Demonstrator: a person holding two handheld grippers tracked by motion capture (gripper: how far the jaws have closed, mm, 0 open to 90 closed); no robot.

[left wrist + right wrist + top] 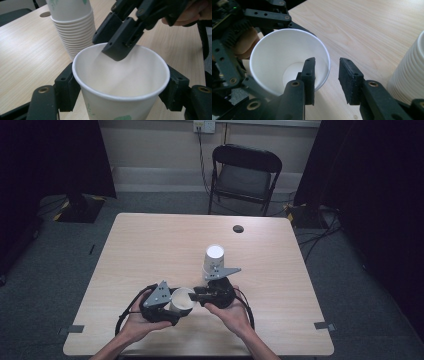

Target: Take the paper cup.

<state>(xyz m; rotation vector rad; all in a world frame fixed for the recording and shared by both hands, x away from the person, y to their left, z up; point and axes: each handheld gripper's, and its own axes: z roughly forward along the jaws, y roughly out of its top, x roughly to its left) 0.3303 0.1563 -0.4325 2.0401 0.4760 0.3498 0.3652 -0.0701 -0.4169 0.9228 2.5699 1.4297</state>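
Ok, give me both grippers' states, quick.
Left gripper: shut on the paper cup.
Right gripper: open, jaws astride the cup's rim, not pressing.

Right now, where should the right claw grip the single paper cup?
By the rim wall nearest it, from above: the paper cup stands mouth-up, clamped at its sides by the left claw. The right claw already straddles that rim, one jaw inside, one outside, not yet pressing.
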